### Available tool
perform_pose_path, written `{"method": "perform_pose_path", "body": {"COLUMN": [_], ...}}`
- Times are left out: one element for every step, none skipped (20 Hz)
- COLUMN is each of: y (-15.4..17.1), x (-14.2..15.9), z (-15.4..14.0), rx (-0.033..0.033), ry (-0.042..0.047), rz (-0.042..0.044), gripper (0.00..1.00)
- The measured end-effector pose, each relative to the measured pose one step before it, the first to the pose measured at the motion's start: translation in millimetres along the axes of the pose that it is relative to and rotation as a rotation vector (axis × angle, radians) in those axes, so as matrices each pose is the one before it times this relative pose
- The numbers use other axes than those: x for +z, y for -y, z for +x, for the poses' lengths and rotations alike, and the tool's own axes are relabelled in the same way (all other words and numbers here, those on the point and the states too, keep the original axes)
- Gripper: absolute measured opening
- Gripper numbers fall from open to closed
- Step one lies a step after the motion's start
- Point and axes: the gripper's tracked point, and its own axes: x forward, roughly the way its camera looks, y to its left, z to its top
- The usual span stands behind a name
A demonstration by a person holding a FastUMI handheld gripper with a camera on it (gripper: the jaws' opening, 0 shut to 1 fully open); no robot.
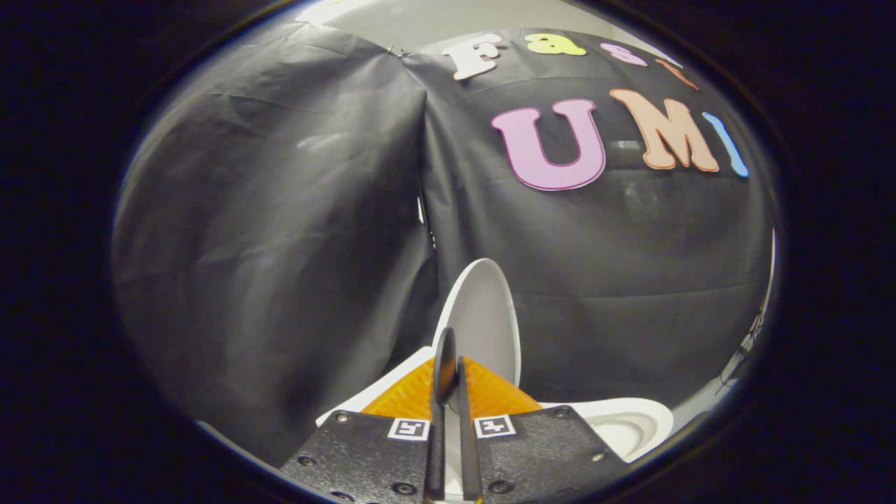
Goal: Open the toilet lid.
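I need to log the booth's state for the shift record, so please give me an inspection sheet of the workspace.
Surface: toilet, white, bowl rim showing beside the gripper.
Job's things: lid raised, standing roughly upright just beyond the fingers.
Clutter: nothing seen.
Grippers: gripper, jaws nearly closed with a thin gap; whether the lid's edge sits between them cannot be told.
Cables: dark strands hang at the cloth's far edge; cable or not cannot be told.
Surroundings: black cloth forms the booth wall, with a seam where two panels meet; pale wall above it.
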Motion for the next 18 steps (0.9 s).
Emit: {"method": "perform_pose_path", "body": {"y": [-4.95, -4.85, -4.63, -5.13, -2.4, -3.39, -4.88, -4.22, -2.83, -1.54, 0.8, 3.21, 7.71, 8.34, 6.75, -8.82, -5.43, 4.16], "x": [0.27, -1.16, -1.37, -0.92, 0.74, -0.44, -1.55, -0.13, -1.89, -0.89, 0.72, 1.78, 0.03, 1.32, -1.44, 2.2, 10.66, 14.51], "z": [3.13, 1.52, 3.22, 1.85, 4.39, 3.16, 1.01, 1.51, 0.87, 1.56, -0.28, -2.05, -1.67, -3.5, -1.91, -4.78, -7.05, -4.61], "rx": [0.00512, 0.00831, 0.00945, 0.01125, 0.01146, 0.00983, 0.00821, 0.00307, -0.00102, -0.00664, -0.01517, -0.02599, -0.04068, -0.03516, -0.01498, 0.07697, 0.04852, 0.00133], "ry": [-0.00301, -0.00382, -0.00296, -0.0048, -0.00408, -0.0076, -0.00449, -0.00731, -0.00689, -0.00769, -0.00016, 0.00312, 0.00491, 0.00265, -0.00845, -0.00095, 0.04468, 0.04333], "rz": [-0.00482, -0.00227, 0.0031, 0.00598, 0.00678, 0.00063, -0.0032, -0.01149, -0.01406, -0.01505, -0.01423, -0.01373, -0.0078, 0.00281, 0.00419, 0.02032, 0.02839, 0.01402], "gripper": [0.09, 0.09, 0.09, 0.09, 0.09, 0.09, 0.09, 0.1, 0.1, 0.1, 0.11, 0.12, 0.14, 0.21, 0.29, 0.36, 0.44, 0.51]}}
